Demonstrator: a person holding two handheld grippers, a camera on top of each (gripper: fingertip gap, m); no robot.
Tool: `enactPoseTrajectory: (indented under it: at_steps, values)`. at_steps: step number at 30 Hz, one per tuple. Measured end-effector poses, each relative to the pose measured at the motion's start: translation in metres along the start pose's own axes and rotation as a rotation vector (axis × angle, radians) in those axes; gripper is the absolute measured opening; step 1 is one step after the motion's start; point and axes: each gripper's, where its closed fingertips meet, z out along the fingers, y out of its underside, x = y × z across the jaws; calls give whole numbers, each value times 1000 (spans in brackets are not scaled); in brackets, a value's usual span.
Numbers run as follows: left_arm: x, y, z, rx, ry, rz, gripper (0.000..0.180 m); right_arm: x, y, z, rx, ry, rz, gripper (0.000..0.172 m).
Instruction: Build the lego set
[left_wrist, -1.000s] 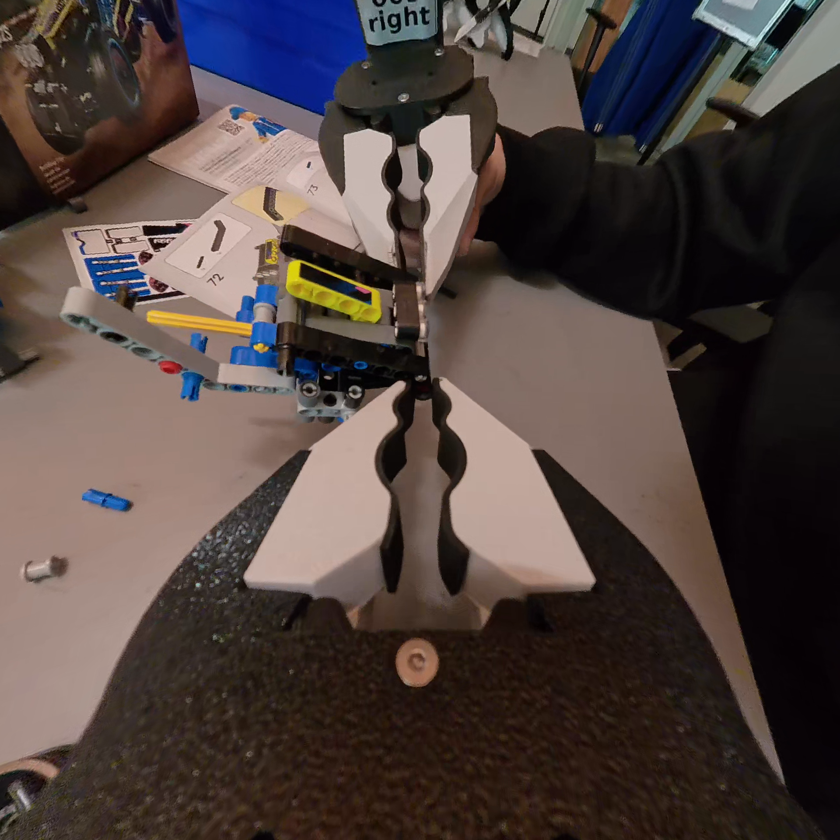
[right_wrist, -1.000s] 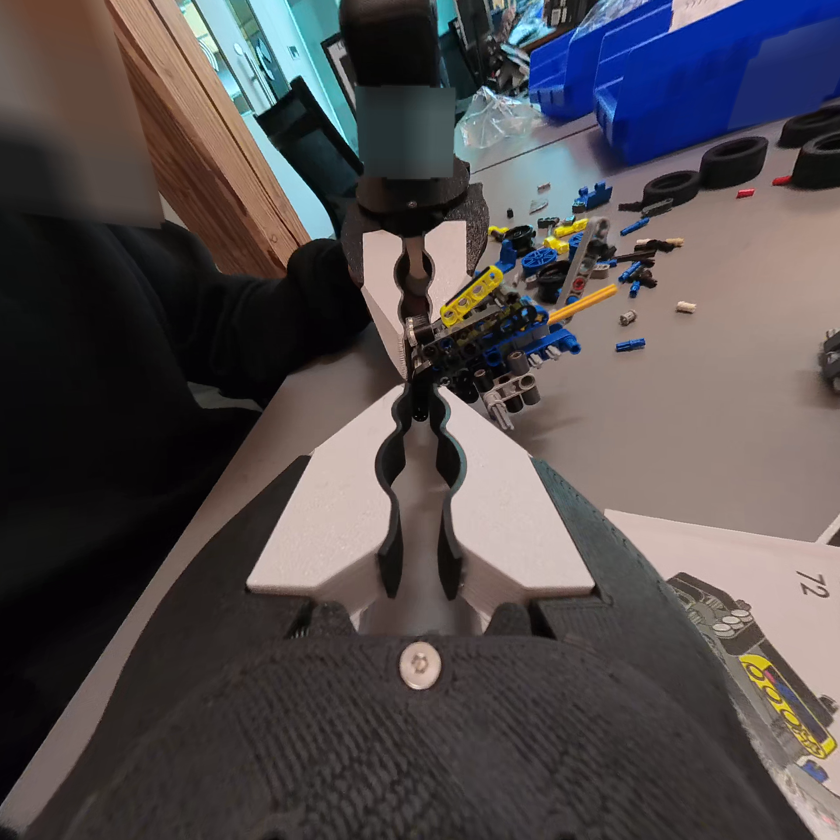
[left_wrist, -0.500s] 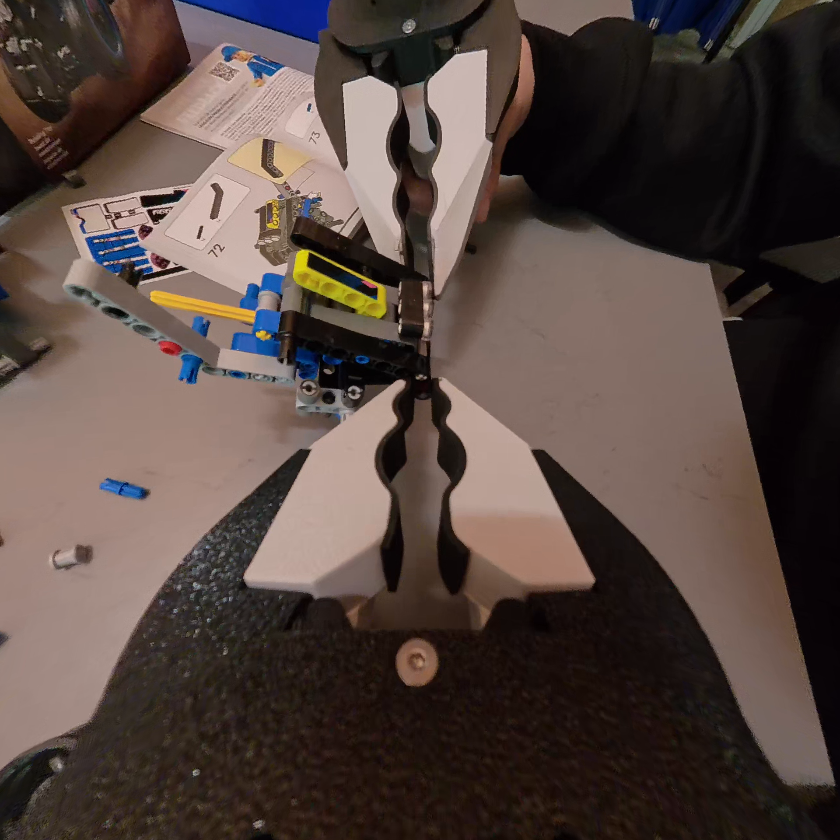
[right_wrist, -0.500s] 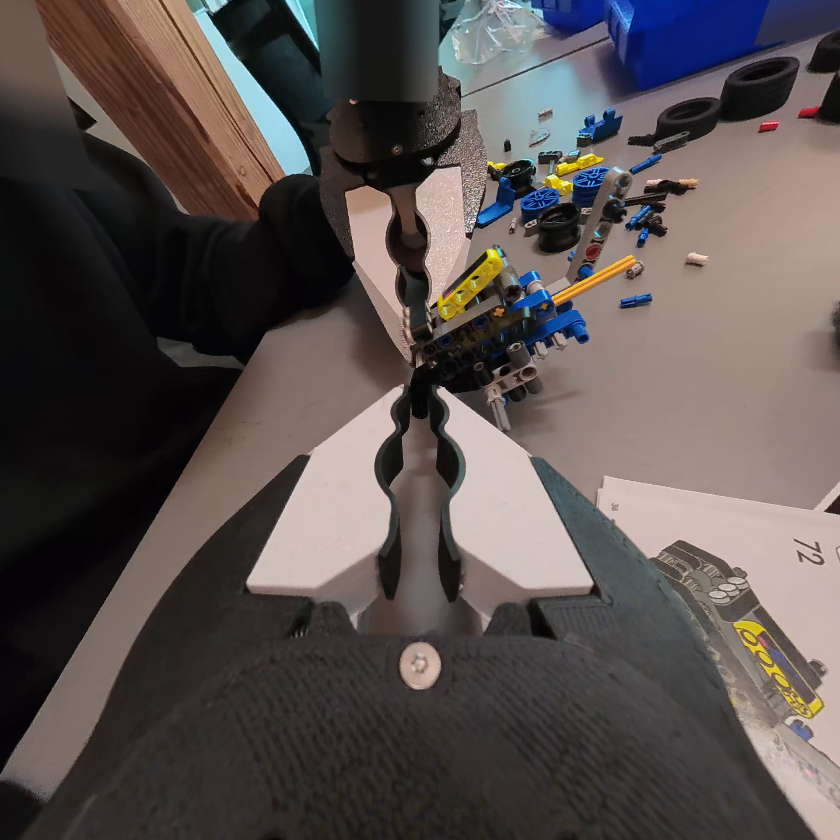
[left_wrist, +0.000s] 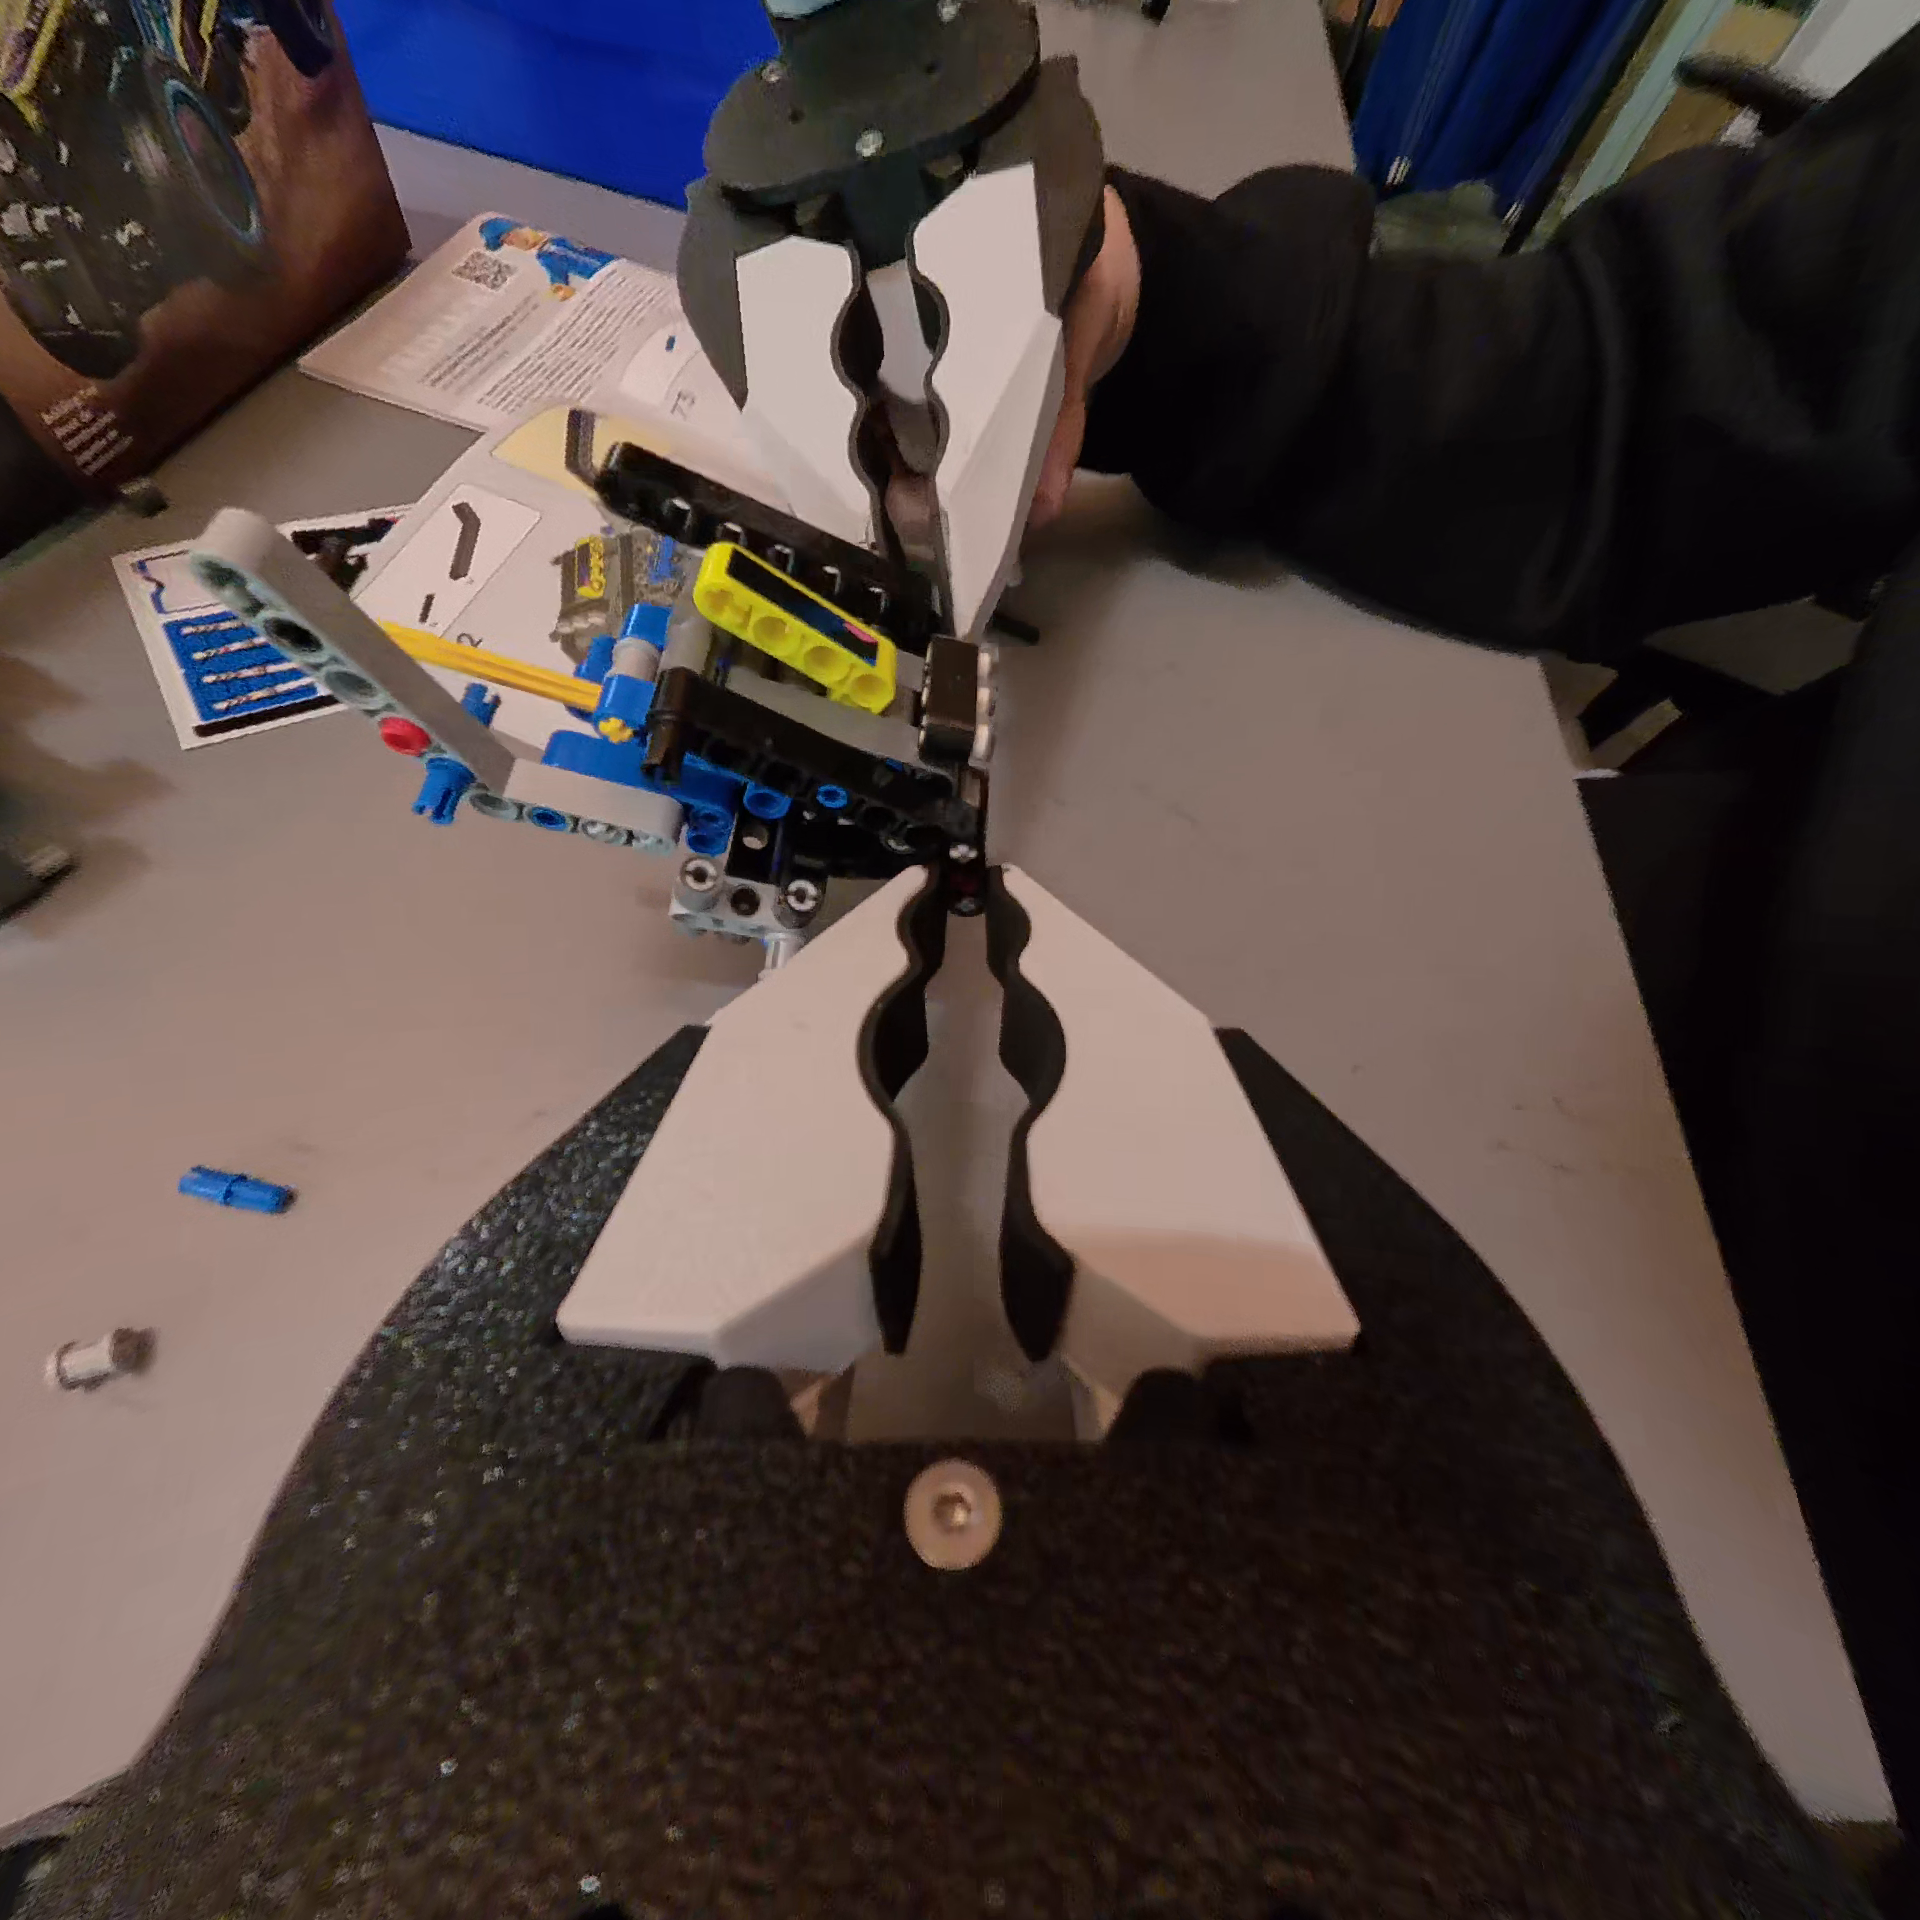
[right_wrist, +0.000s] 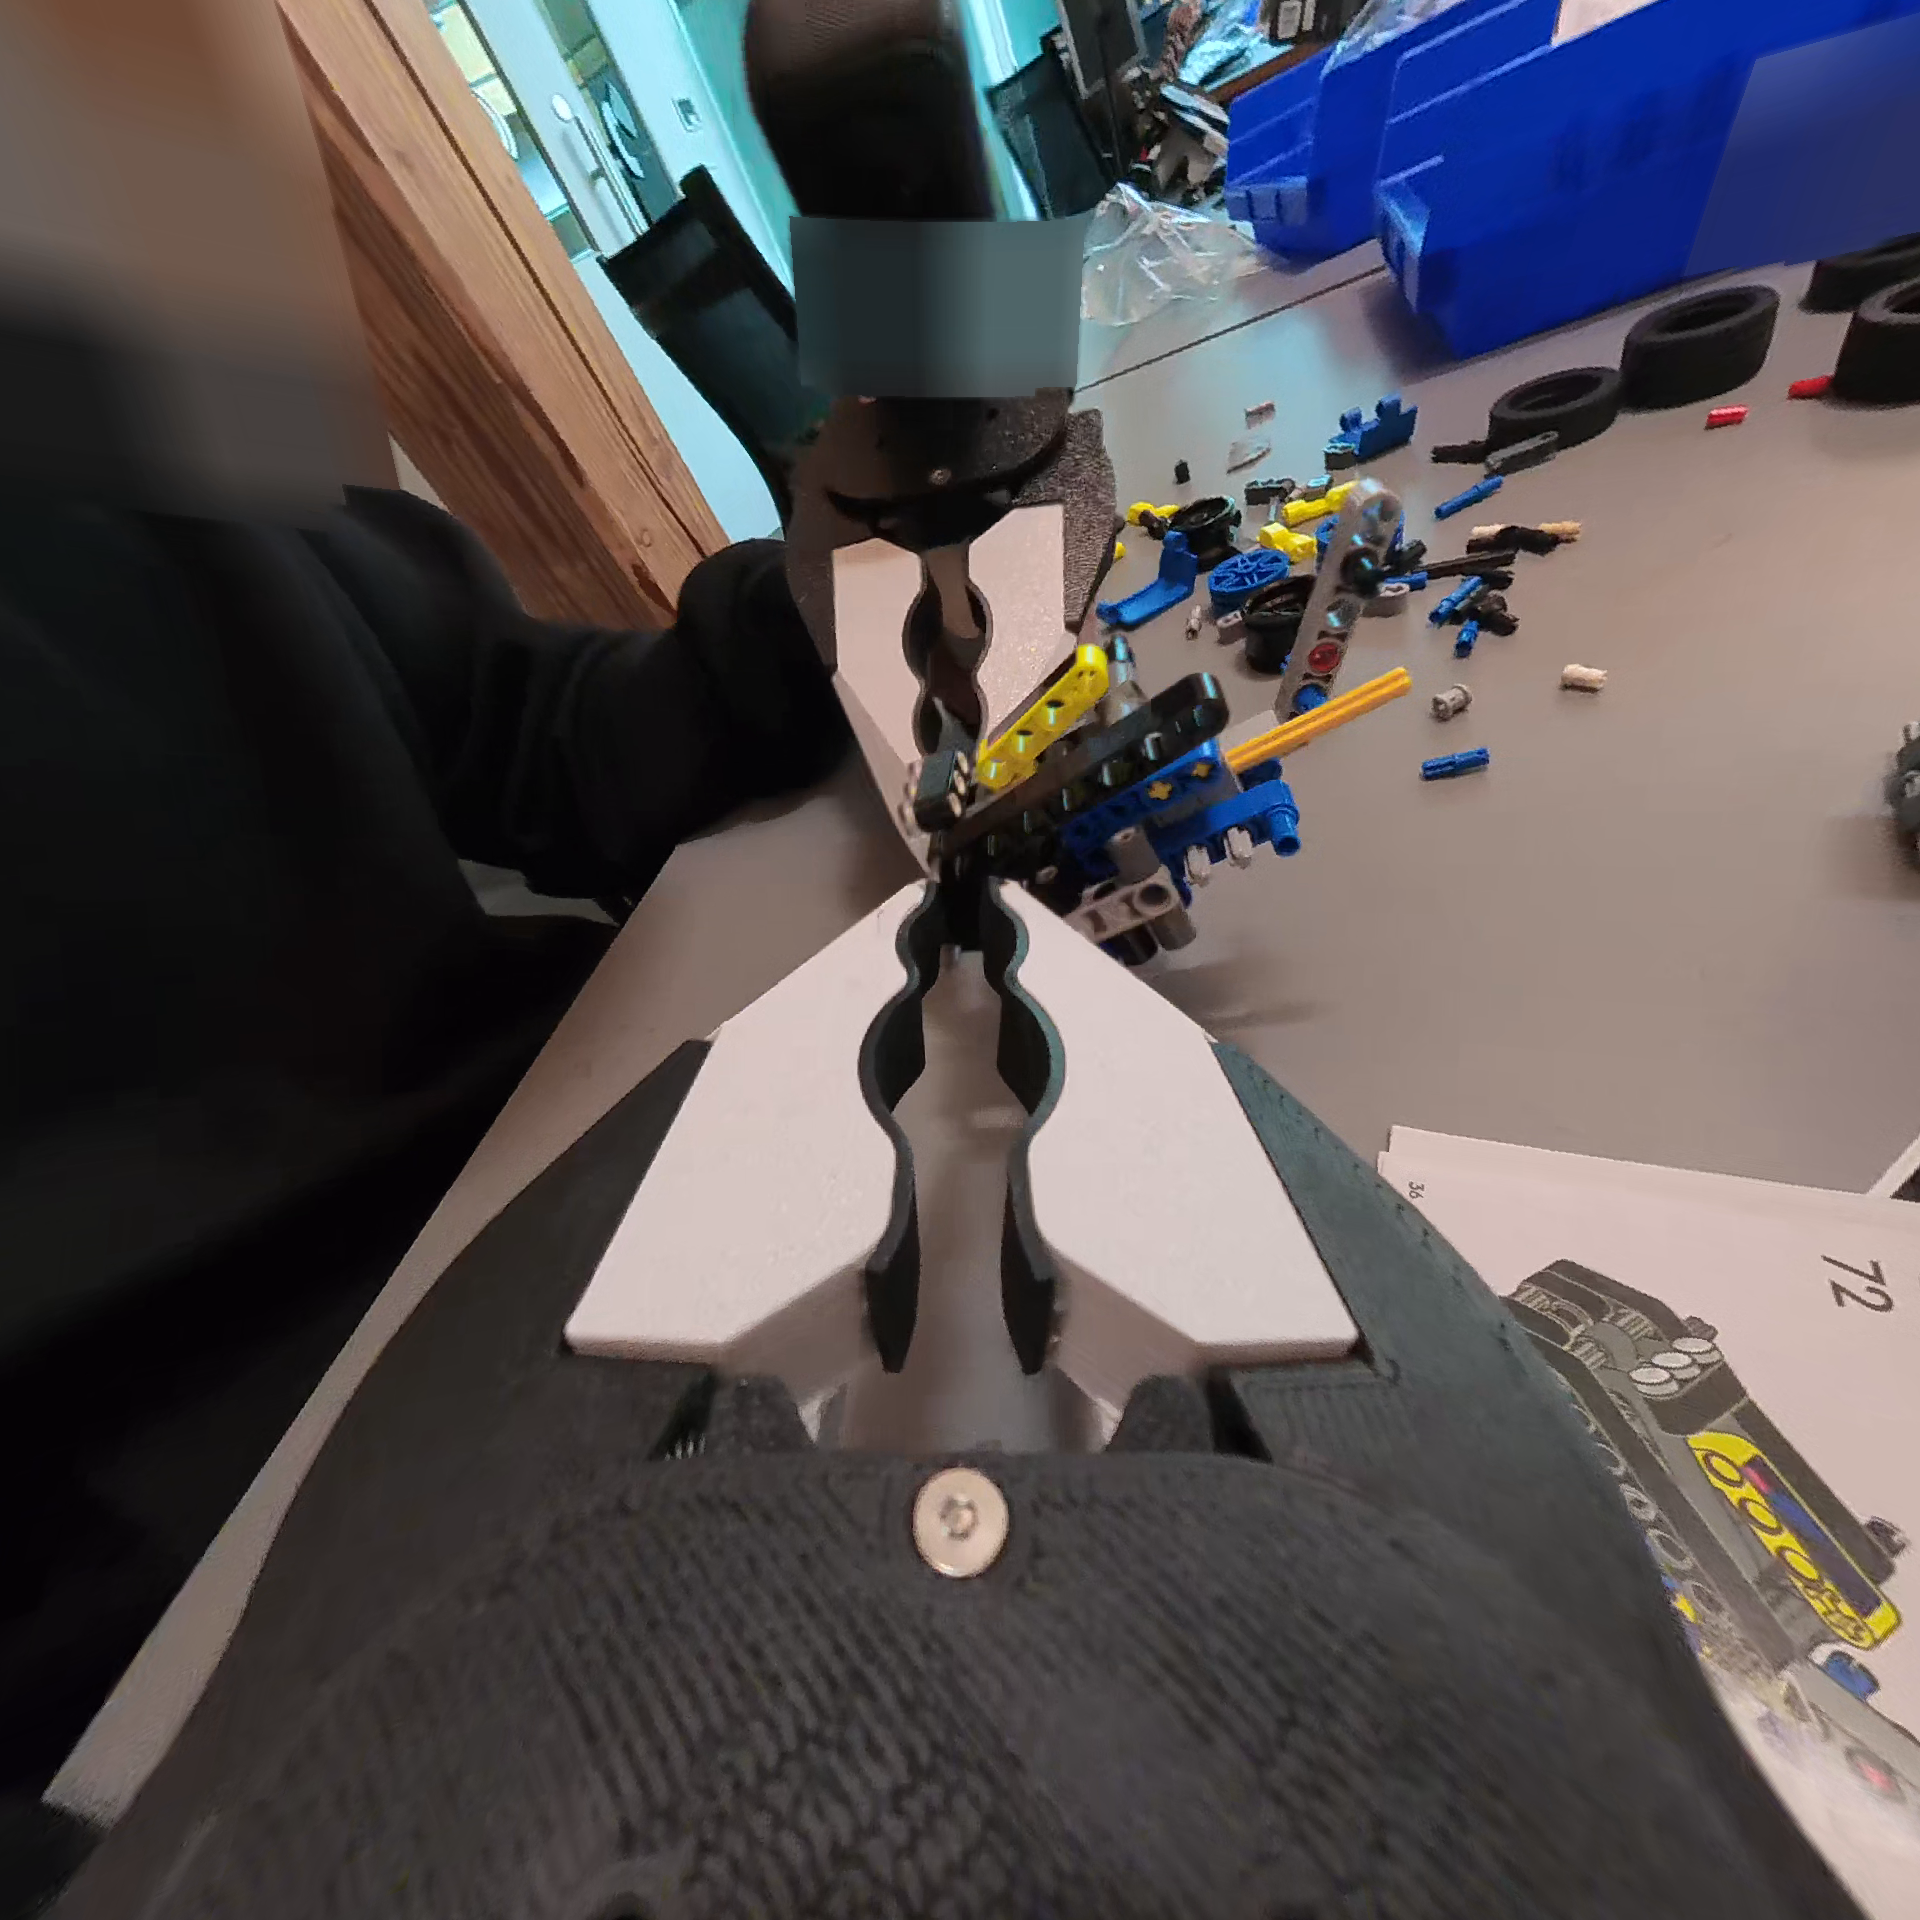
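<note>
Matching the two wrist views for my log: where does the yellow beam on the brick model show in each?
Left wrist view: yellow beam just above centre, left of the far tongs.
Right wrist view: yellow beam just above centre, right of the far tongs.
Shared landmark: the yellow rod sticking out of the model.

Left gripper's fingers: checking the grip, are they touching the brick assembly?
Touching: left wrist view shows left gripper's fingers closed on the brick assembly's black end.

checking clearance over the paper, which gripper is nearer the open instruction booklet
Right. The right gripper is just beside the open instruction booklet, clamped on one end of the brick model. The left gripper clamps the model's opposite end, farther from the booklet.
</note>
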Motion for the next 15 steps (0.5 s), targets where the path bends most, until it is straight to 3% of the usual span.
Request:
enactPoseTrajectory:
  at_steps: [1,7,15]
  values:
    - [-1,-1,-2,11,4,-14,4,-4,1,-1,-3,-22,-16,5]
    - [2,-12,-11,103,57,-62,4,-7,4,2,-32,-18,-74,5]
    - [2,-6,-8,67,58,-79,4,-7,3,5,-33,-2,-112,5]
